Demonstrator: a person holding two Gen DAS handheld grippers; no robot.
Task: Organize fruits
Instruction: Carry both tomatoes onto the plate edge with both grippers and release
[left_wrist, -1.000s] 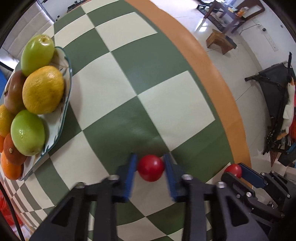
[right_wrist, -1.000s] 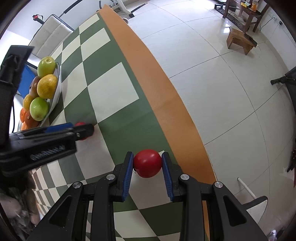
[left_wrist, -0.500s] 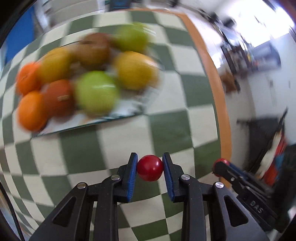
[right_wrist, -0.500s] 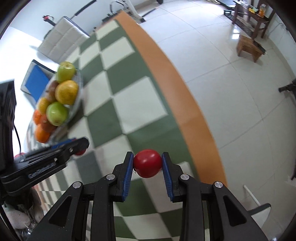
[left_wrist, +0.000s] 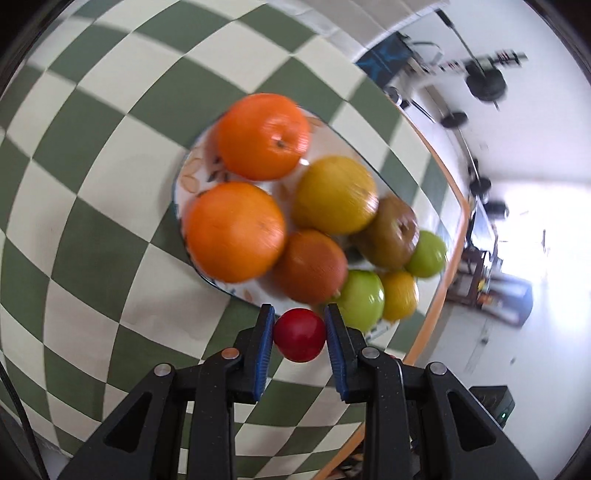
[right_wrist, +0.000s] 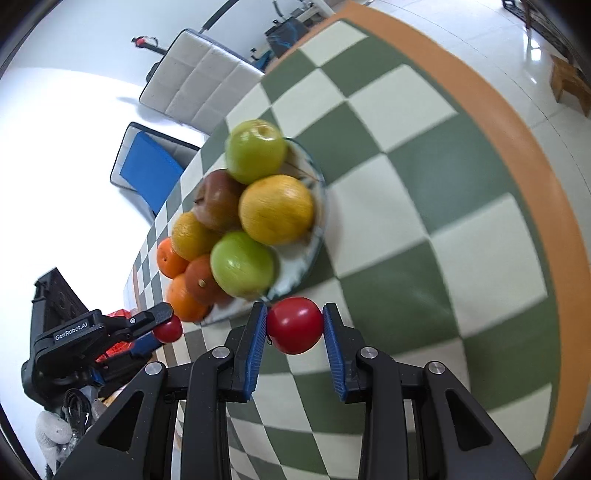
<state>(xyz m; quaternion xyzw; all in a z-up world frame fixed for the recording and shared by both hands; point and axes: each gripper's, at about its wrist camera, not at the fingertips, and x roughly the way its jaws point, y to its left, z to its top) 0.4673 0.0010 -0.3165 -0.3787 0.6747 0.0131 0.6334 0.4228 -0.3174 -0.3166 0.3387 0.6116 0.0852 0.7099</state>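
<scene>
My left gripper (left_wrist: 300, 338) is shut on a small red fruit (left_wrist: 300, 335) and holds it just short of the near rim of a patterned plate (left_wrist: 192, 177). The plate is piled with oranges (left_wrist: 236, 230), green apples (left_wrist: 360, 299), a yellow citrus (left_wrist: 334, 194) and a brown apple (left_wrist: 391, 236). My right gripper (right_wrist: 294, 326) is shut on a second, larger red fruit (right_wrist: 294, 325), just short of the same plate (right_wrist: 295, 267) on its other side. The left gripper also shows in the right wrist view (right_wrist: 166, 325), with its red fruit (right_wrist: 168, 328).
The table has a green and cream checkered cloth (right_wrist: 424, 229) with an orange border (right_wrist: 546, 173) at the edge. A padded chair (right_wrist: 199, 74) and a blue-seated chair (right_wrist: 147, 166) stand beyond the table. Tiled floor (right_wrist: 517, 55) lies to the right.
Both grippers have swung toward the plate with their red fruits still held. The plate has gone from the side of each view to the middle, just ahead of the fingertips.
</scene>
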